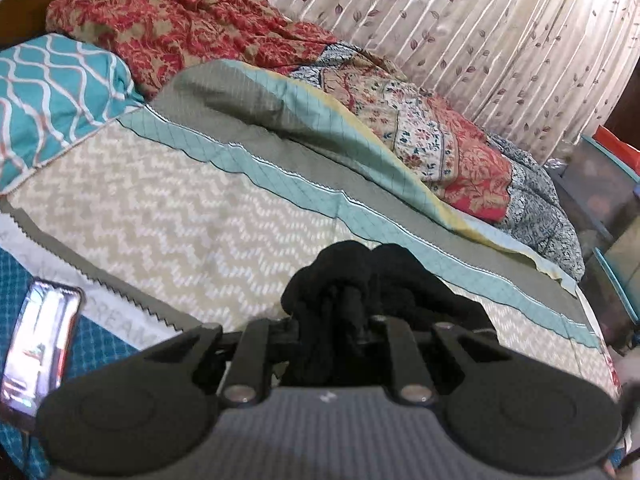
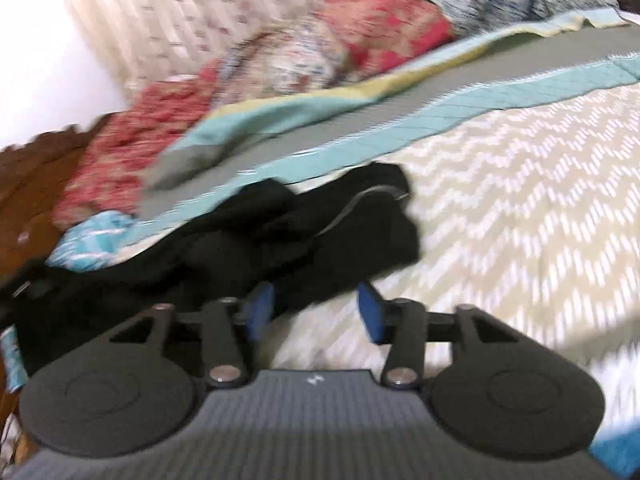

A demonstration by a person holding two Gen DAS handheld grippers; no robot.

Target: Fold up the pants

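Left gripper: I see my left gripper at the lower centre of the left wrist view, its jaws drawn together and clamped on a bunched wad of the pants.
Right gripper: my right gripper sits at the lower centre of the right wrist view, its blue pads standing apart with nothing between them.
Pants, left wrist view: black fabric, gathered in a lump around the fingertips at centre frame, spilling to the right over the bedspread.
Pants, right wrist view: the black pants lie crumpled across the middle and left of the frame, on the bed. The nearest fold lies just ahead of the left pad; I cannot tell whether it touches.
Bedspread: beige and white zigzag pattern, bordered by a teal and grey band toward the top of both frames.
Pillow: a teal pillow with white lattice lines lies at the upper left of the left wrist view.
Quilts: a red floral quilt and a patchwork quilt are heaped along the far edge of the bed.
Curtain: a pale leaf-print curtain fills the upper right.
Phone: a phone with a lit screen stands at the lower left edge.
Image quality: the right wrist view is motion-blurred; fine detail is unreadable.
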